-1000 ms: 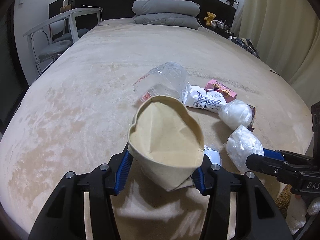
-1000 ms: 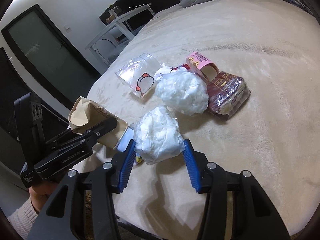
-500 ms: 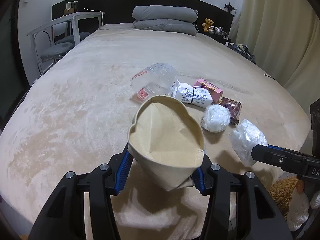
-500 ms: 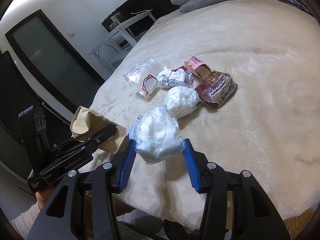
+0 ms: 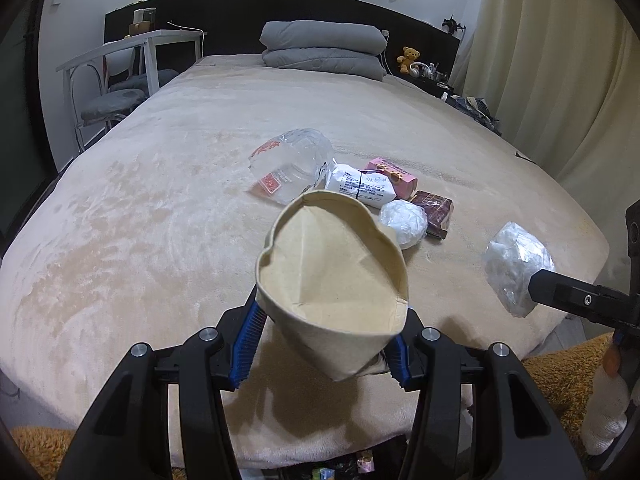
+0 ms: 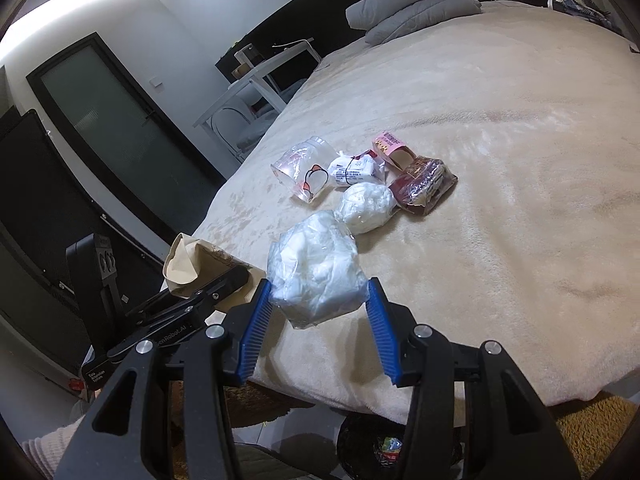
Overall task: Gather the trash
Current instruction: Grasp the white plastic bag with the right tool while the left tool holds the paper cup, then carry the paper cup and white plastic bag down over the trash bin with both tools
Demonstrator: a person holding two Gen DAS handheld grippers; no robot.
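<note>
While your left gripper (image 5: 324,344) looks up the bed (image 5: 160,208), its blue pads are clamped on the lower part of a tan paper bag (image 5: 332,276), mouth open toward the camera; no trash shows inside the part you can see. Beyond the bag's rim lie 5 pieces: a clear crushed plastic container (image 5: 292,168), a white printed packet (image 5: 362,186), a pink carton (image 5: 394,174), a white plastic wad (image 5: 402,224) and a dark red wrapper (image 5: 434,214). Off to that gripper's right, your right gripper's finger pokes in with a crinkled clear bag of white stuffing (image 5: 516,268) on it. Only this view shows the curtain (image 5: 560,80) and the bag's interior.

From the right wrist, your right gripper (image 6: 318,312) holds that clear bag (image 6: 314,268) between its pads, jaws part-way closed around it, lifted clear of the bed (image 6: 500,200). Ahead of it sit the same 5 pieces. To its left is the tan bag (image 6: 192,260) in the left gripper (image 6: 216,292), seen from outside. Only here do you see the dark door (image 6: 120,128) and, below the bed edge under the gripper, a black bin (image 6: 384,448) with colourful scraps in it.
</note>
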